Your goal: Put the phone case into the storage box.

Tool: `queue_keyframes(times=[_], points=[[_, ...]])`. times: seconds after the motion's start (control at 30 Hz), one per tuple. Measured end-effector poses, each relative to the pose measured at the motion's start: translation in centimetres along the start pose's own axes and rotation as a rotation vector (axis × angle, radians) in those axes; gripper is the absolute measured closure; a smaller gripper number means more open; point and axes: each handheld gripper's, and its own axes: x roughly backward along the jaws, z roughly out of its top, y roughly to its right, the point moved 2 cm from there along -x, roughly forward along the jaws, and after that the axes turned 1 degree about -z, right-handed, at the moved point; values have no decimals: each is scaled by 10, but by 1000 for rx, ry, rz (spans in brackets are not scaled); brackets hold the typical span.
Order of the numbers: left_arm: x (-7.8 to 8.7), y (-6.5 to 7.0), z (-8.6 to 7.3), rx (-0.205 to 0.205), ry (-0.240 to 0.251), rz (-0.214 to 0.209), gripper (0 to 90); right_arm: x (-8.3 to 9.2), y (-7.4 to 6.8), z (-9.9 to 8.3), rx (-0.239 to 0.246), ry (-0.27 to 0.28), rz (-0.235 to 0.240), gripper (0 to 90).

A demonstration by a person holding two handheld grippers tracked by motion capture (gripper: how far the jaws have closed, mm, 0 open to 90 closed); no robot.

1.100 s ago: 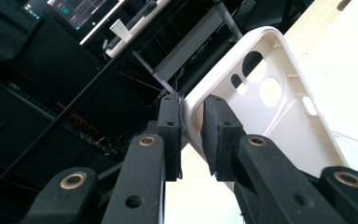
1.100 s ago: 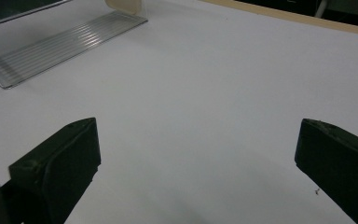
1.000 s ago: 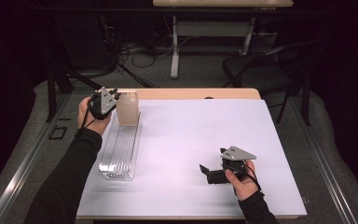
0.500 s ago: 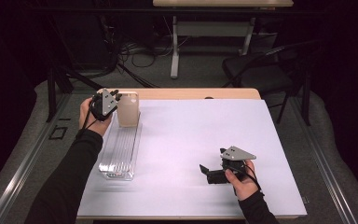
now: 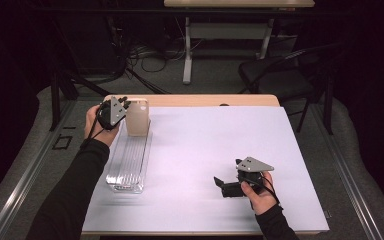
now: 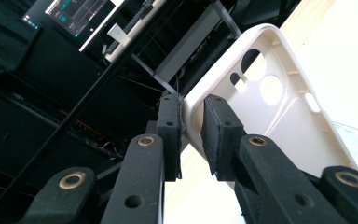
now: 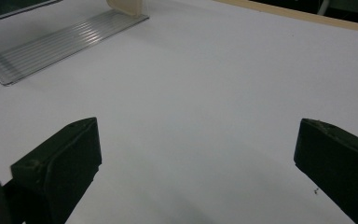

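A cream phone case [image 5: 137, 117] stands upright at the far end of a clear ribbed tray [image 5: 128, 162] on the table's left side. My left gripper [image 5: 124, 103] is shut on the case's top edge; in the left gripper view its two black pads [image 6: 170, 133] pinch the case's rim [image 6: 261, 100], whose camera cut-outs face me. My right gripper [image 5: 225, 186] rests low over the white sheet near the front right, with its jaws wide apart and nothing between them [image 7: 193, 163]. The tray [image 7: 60, 44] and the foot of the case [image 7: 125, 7] lie far off in the right gripper view.
A white sheet [image 5: 215, 150] covers most of the wooden table [image 5: 205, 100]. Beyond the table stand a black chair [image 5: 275, 75], a desk leg [image 5: 187, 50] and loose cables on the floor. A monitor [image 6: 74, 16] glows in the left gripper view.
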Motion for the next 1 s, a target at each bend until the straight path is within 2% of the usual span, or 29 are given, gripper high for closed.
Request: queue_keyframes(times=[0.23, 0.47, 0.53, 0.67, 1.0], points=[[-1, 0, -2, -50, -15, 9, 767, -1, 0, -1, 0, -2, 1, 4], [-2, -2, -5, -45, -26, 16, 762, -2, -1, -1, 3, -6, 1, 4], [-3, -3, -6, -31, -33, 11, 759, -2, -1, -1, 3, -8, 1, 4], [-3, -4, -10, -32, -49, 21, 755, -2, -1, -2, 2, -8, 3, 4], [-5, -5, -13, -29, -53, 26, 736, -3, -2, -2, 2, -10, 6, 4]])
